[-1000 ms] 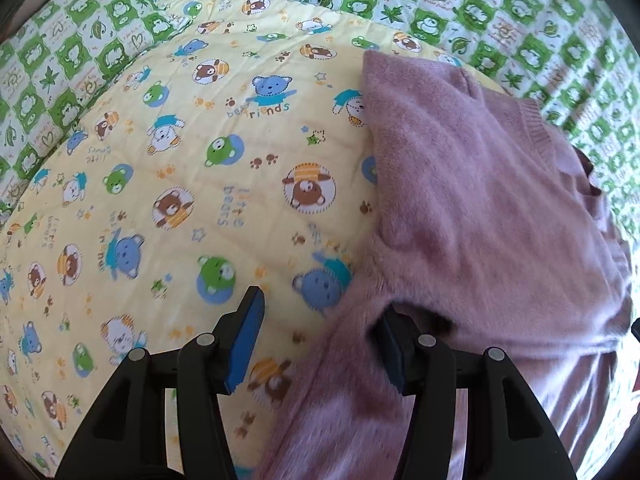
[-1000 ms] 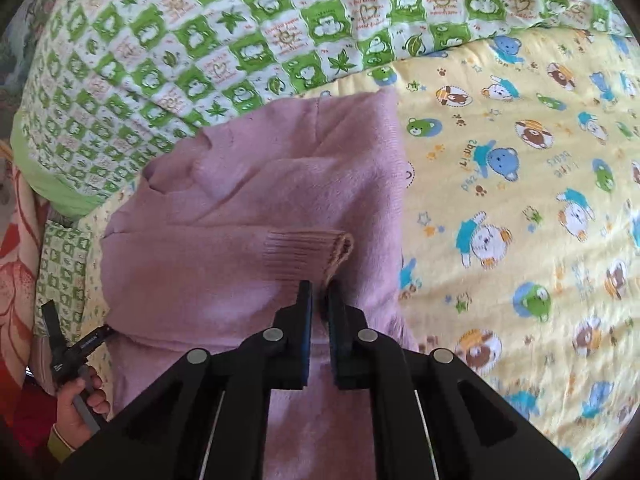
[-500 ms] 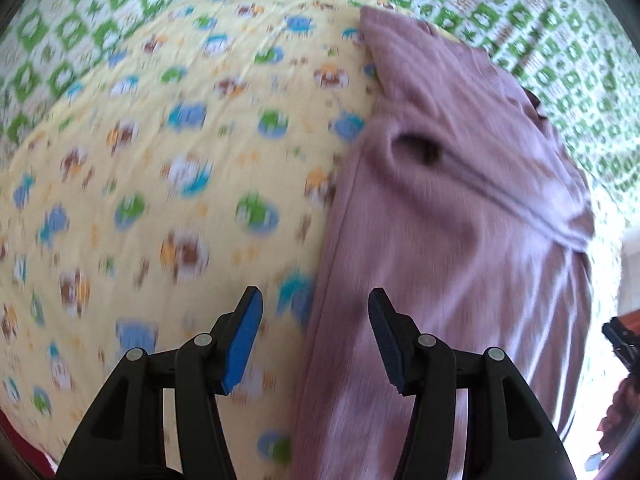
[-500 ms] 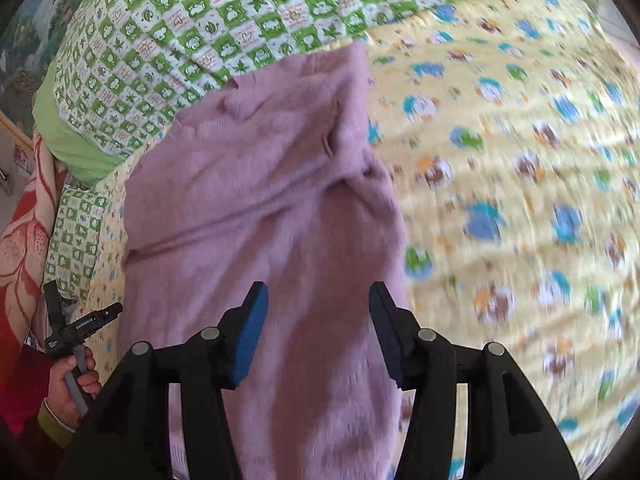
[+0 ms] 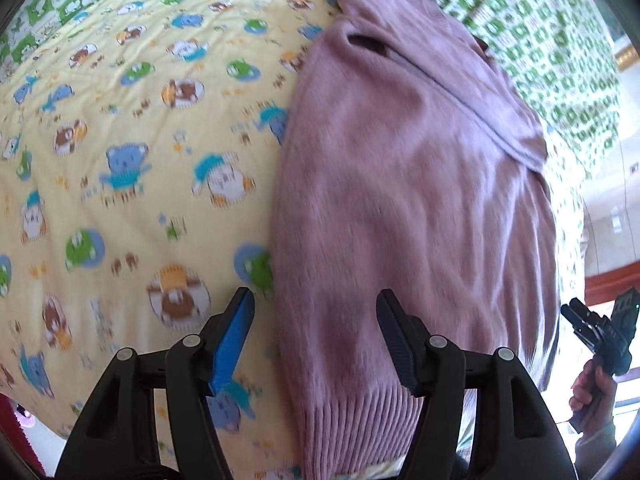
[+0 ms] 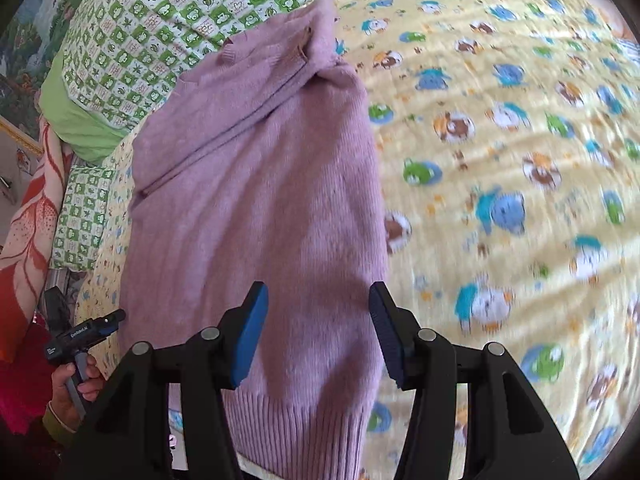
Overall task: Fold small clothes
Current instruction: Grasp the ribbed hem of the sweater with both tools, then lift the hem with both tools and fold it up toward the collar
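Left wrist view: the purple sweater (image 5: 408,208) is laid out lengthwise on the yellow bear-print quilt (image 5: 132,152), with its ribbed hem (image 5: 360,420) pointed at the near edge of the bed and the collar end up toward the far edge, where the green checkered bedding (image 5: 540,40) is seen. A sleeve is folded diagonally across the upper part of it, so the garment is already narrowed into a long strip. The whole thing is kept to the side of the quilt nearest the right hand, pretty close to that side edge.

The left gripper (image 5: 316,320) is held just above the hem end, with the sweater's long edge framed between its blue pads (image 5: 234,340). Its jaws have just been opening a bit wider, and nothing is being pinched by them; fabric is only seen underneath.

In the right wrist view the right gripper (image 6: 318,320) is spread apart too, released over the sweater (image 6: 256,208) near the hem, with no cloth caught. Its jaws were popped open within the last second.

Each gripper's handle is gripped by a hand (image 6: 70,392), spotted at the frame edge beside the bed. A red floral blanket (image 6: 28,232) is bunched up off the far side corner.
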`<state>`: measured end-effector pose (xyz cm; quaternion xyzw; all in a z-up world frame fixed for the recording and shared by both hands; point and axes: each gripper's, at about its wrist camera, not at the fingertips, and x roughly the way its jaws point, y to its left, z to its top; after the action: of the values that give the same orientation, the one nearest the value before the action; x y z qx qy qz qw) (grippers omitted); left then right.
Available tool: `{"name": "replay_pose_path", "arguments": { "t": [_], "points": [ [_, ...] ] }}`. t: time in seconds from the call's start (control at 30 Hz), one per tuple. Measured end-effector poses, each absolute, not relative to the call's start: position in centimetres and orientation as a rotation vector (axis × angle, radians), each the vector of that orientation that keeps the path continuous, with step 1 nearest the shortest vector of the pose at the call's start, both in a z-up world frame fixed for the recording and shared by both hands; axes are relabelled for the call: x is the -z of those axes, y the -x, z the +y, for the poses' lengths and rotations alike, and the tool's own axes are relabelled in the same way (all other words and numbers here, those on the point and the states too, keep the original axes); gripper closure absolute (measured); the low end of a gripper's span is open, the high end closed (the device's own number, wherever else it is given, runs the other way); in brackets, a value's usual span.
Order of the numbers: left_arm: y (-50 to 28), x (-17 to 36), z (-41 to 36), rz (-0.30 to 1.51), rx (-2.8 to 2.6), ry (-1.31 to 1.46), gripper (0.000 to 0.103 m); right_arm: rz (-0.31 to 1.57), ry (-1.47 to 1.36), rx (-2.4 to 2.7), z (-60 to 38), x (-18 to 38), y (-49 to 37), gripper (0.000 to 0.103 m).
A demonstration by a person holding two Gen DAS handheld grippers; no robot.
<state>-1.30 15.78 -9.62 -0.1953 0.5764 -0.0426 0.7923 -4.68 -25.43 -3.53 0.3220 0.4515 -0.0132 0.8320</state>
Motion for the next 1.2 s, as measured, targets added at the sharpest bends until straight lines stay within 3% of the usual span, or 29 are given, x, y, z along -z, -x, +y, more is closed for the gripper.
{"name": "replay_pose_path", "arguments": {
  "t": [0.23,0.47,0.57,0.63,0.67,0.7,0.8,1.2],
  "points": [
    [3.5,10.0,14.4,1.255,0.140,0.413,0.035,0.968,-0.726,0.026,-24.7,4.8,7.9,0.049],
    [4.2,10.4,13.4,1.240,0.168,0.440,0.038,0.966,-0.779,-0.016,-23.6,6.6,9.7,0.049],
    [4.1,10.5,13.8,1.243,0.186,0.463,0.063,0.946,-0.814,-0.060,-22.9,7.1,9.5,0.049],
    [3.9,10.8,13.9,1.255,0.207,0.499,0.084,0.933,-0.833,-0.082,-22.5,7.3,9.4,0.049],
    [4.0,11.1,14.1,1.258,0.214,0.522,0.086,0.921,-0.847,-0.086,-22.3,7.4,9.4,0.050],
    [4.1,11.1,14.1,1.255,0.213,0.532,0.089,0.911,-0.860,-0.089,-22.3,7.5,9.5,0.051],
    [5.0,10.8,14.3,1.232,0.232,0.548,0.096,0.932,-0.852,-0.090,-22.1,7.9,9.8,0.090],
    [6.2,8.9,14.3,1.155,0.275,0.543,0.096,0.903,-0.870,-0.111,-23.9,7.6,12.1,0.096]
  ]
}}
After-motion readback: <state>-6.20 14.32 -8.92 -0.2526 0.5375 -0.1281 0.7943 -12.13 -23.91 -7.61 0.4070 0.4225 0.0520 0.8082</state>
